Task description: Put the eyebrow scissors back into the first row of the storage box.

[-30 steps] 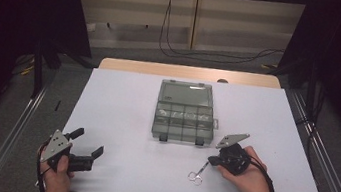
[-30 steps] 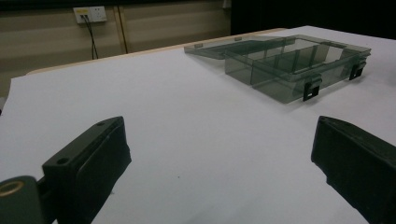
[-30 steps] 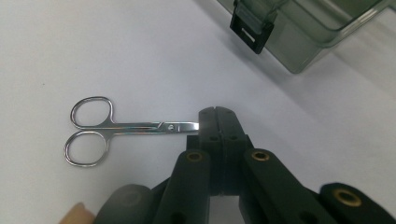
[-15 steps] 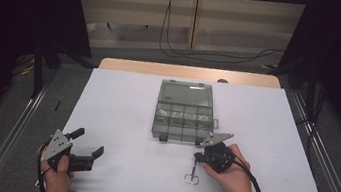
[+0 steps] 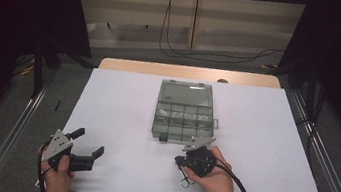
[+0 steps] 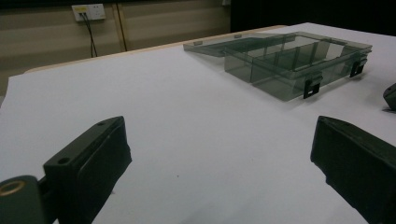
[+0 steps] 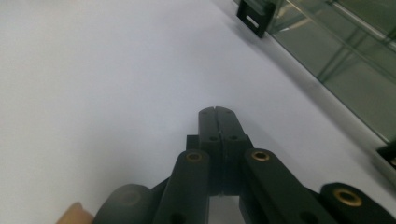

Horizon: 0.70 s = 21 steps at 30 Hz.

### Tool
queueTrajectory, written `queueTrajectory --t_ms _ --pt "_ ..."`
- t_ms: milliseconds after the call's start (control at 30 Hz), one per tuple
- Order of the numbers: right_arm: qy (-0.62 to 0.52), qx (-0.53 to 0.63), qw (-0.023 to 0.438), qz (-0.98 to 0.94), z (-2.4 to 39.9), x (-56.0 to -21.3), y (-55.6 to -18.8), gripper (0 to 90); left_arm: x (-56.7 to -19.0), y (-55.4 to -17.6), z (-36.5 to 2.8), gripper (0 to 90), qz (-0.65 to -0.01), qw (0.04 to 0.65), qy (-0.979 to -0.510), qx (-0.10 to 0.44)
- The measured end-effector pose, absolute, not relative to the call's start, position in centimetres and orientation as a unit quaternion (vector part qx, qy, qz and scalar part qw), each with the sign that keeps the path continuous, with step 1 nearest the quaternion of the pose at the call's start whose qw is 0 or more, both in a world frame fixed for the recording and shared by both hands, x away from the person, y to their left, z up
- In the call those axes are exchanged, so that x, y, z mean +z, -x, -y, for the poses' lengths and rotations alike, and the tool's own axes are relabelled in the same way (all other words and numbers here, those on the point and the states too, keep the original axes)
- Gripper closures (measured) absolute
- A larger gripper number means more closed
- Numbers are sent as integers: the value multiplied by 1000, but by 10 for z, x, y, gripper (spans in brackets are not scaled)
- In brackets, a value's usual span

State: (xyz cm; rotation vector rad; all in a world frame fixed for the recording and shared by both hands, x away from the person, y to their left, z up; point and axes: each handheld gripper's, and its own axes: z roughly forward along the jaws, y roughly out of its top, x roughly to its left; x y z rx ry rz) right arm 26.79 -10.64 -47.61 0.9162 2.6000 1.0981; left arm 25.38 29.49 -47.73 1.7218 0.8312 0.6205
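The one real obstacle on the desk (image 5: 122, 104) is the clear organizer box (image 5: 184, 117), lying open in the middle with its lid flat behind it. To the left of the box the white surface is bare right out to the edge, and the left gripper (image 5: 87, 150), jaws wide apart, faces it across open desk. The right gripper (image 5: 180, 162), jaws pressed together, sits just in front of the box's near wall, narrowing the gap there. Right of the box, plenty of bare desk.
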Motion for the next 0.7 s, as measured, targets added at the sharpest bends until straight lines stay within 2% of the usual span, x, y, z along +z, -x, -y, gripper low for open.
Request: queueTrajectory --t_ms 67,100,267,333,367,400,500,567,600,700 --pt "-306 373 93 -871 107 -474 -267 879 -477 -254 -295 42 -349 537 -723 260" --pt "-310 388 103 -862 109 -470 -265 784 -477 -254 -295 43 -346 537 -724 262" --pt "-317 387 90 -862 115 -462 -259 736 -477 -254 -295 44 -351 538 -722 259" --pt "-330 365 112 -863 113 -460 -255 635 -477 -255 -295 45 -349 535 -724 262" --pt "-347 346 129 -862 109 -460 -250 619 -477 -254 -295 45 -351 535 -724 260" --pt "-347 346 129 -862 109 -460 -250 619 -477 -254 -295 45 -351 535 -724 260" --pt "-344 350 95 -866 105 -462 -245 700 -477 -254 -295 45 -351 538 -722 257" --pt "-345 341 96 -869 104 -463 -244 717 -477 -255 -295 45 -349 540 -721 257" --pt "-361 321 85 -871 102 -466 -244 762 -477 -255 -296 45 -349 537 -723 259" --pt "-377 314 79 -868 102 -468 -244 806 -477 -255 -296 46 -351 535 -724 259"
